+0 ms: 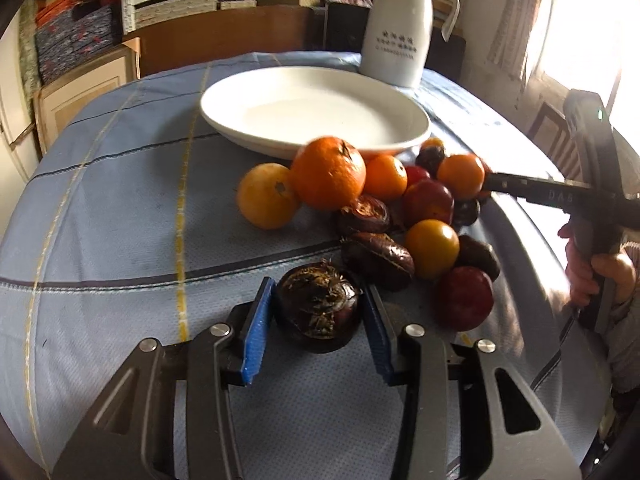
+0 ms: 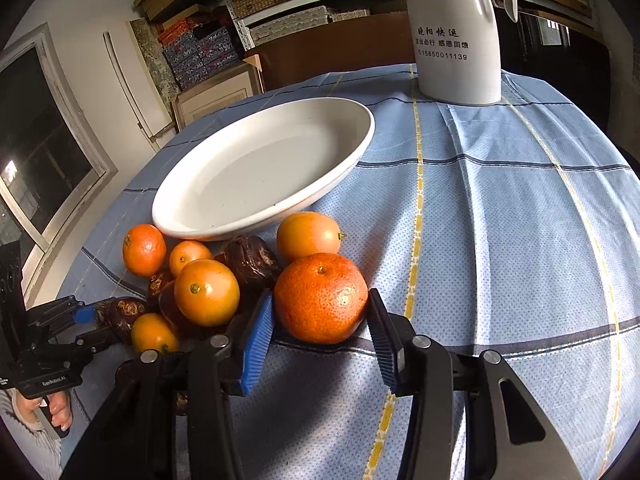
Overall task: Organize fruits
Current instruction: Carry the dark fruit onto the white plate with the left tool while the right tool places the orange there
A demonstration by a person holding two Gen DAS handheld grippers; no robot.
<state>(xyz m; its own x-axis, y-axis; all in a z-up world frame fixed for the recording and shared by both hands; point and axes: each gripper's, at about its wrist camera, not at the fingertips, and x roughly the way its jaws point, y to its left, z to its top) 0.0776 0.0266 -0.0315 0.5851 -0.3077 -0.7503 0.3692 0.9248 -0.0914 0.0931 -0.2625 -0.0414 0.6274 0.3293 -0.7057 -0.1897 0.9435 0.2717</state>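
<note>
The left gripper (image 1: 318,308) pinches a dark, husky water chestnut (image 1: 317,306) at the near edge of the fruit pile (image 1: 400,216) — both blue pads against its sides; the right gripper (image 2: 320,312) clamps the big mandarin (image 2: 321,298) the same way, low on the blue checked cloth (image 2: 500,240). The white plate (image 2: 260,168) lies bare just behind the pile — likely where each fruit is headed; hence one piece per hand.
</note>
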